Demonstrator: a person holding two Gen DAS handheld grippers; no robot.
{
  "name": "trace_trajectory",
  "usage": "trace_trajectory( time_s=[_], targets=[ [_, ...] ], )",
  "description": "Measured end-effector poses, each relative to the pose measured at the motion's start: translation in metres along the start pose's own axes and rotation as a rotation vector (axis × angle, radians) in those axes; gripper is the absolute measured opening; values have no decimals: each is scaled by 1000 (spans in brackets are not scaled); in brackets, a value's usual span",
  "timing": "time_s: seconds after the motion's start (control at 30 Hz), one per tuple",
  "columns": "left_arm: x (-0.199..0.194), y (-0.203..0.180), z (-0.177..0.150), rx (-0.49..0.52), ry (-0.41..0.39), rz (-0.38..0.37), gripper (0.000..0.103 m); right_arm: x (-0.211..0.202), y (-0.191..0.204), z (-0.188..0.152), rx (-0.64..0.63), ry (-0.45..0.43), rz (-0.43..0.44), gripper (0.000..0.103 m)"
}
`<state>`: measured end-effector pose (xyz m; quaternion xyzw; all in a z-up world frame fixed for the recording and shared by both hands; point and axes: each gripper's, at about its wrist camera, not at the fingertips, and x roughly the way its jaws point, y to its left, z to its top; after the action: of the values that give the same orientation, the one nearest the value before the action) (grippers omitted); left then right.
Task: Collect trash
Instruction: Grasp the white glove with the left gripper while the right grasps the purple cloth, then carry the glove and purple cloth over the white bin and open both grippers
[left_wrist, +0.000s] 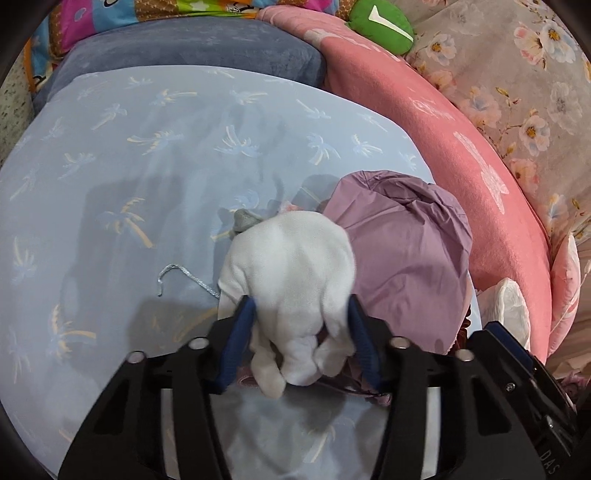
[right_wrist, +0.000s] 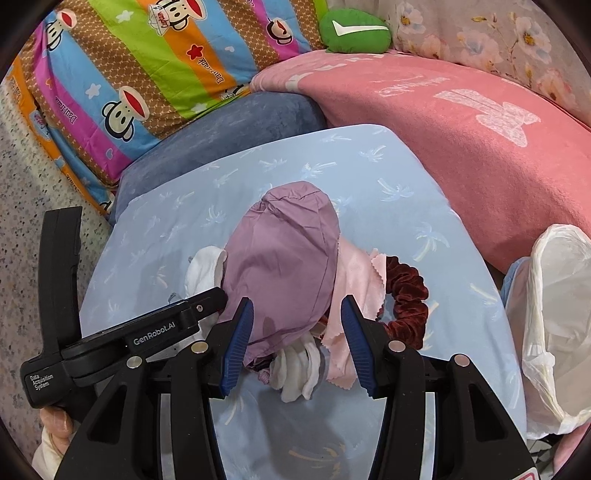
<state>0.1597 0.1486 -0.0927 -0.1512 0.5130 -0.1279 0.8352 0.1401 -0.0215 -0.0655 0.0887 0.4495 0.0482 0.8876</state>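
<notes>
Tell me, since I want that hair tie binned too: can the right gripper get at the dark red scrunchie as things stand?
Probably yes. The scrunchie lies exposed on the blue sheet, just beyond the right gripper, whose fingers stand apart. Only the pink cloth overlaps its near edge.

L gripper (left_wrist: 301, 332), black frame w/ blue ribbed pads, angled down, jaws clamped on white soft cloth bundle (left_wrist: 291, 280). R gripper (right_wrist: 297, 339) angled down, jaws apart, nothing gripped.
</notes>
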Motion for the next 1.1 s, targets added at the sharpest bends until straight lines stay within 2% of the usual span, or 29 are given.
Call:
trace_trajectory(
  time_s=[0.07, 0.13, 0.4, 0.5, 0.57, 0.7, 1.1],
  targets=[
    [-1, 2, 1, -2, 1, -11, 24, 4, 0, 2, -2, 5, 2, 49],
    [-5, 8, 1, -20, -3, -32, 20, 9, 2, 4, -6, 8, 1, 49],
    [-19, 19, 2, -22, -41, 9, 18, 37, 13, 7, -23, 47, 10, 49],
    [-23, 16, 3, -5, -58, 36, 18, 44, 17, 4, -37, 67, 25, 32],
    [-26, 15, 4, 4, -70, 49, 18, 44, 22, 3, -53, 72, 37, 12],
    [-33, 10, 5, 22, -91, 67, 18, 31, 31, 5, -84, 45, 59, 4],
    [-73, -22, 7, 94, -185, 56, 18, -51, 40, 31, -83, -129, 110, 3]
  ],
)
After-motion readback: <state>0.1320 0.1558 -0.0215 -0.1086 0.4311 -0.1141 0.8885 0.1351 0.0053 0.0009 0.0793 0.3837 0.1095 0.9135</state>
